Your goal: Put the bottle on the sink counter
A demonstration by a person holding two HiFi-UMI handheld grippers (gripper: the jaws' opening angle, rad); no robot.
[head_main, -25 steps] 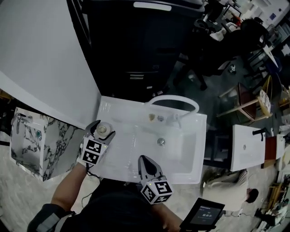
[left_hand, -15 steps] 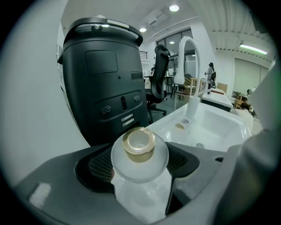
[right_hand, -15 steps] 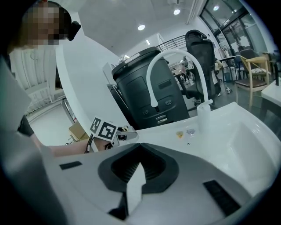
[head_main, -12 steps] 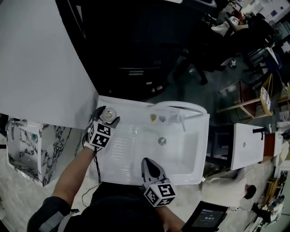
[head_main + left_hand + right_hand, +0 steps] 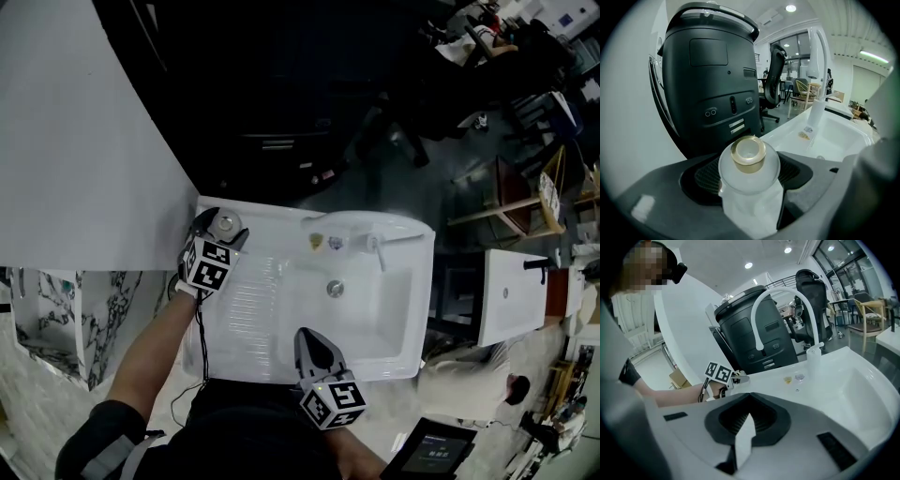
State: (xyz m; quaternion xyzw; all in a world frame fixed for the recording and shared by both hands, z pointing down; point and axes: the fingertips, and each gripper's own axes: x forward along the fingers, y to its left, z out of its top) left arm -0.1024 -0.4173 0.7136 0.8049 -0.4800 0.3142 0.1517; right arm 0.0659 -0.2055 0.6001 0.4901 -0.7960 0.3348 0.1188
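- The left gripper [image 5: 223, 225] pinches the frosted bottle [image 5: 748, 165] between its jaws, with the gold cap facing that gripper's camera.
- Only the head view places the bottle at the sink counter's [image 5: 246, 309] far left corner; contact with the counter is unclear.
- The right gripper [image 5: 313, 345], jaws pressed together on nothing, is at the counter's near edge.

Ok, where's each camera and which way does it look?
Head view: on the head, looking down at the sink; shows left arm, left gripper, right gripper.
Left gripper view: rides that gripper, looks along its jaws shut on the bottle.
Right gripper view: rides that gripper, faces the faucet over shut, empty jaws.
Both gripper views share the faucet.
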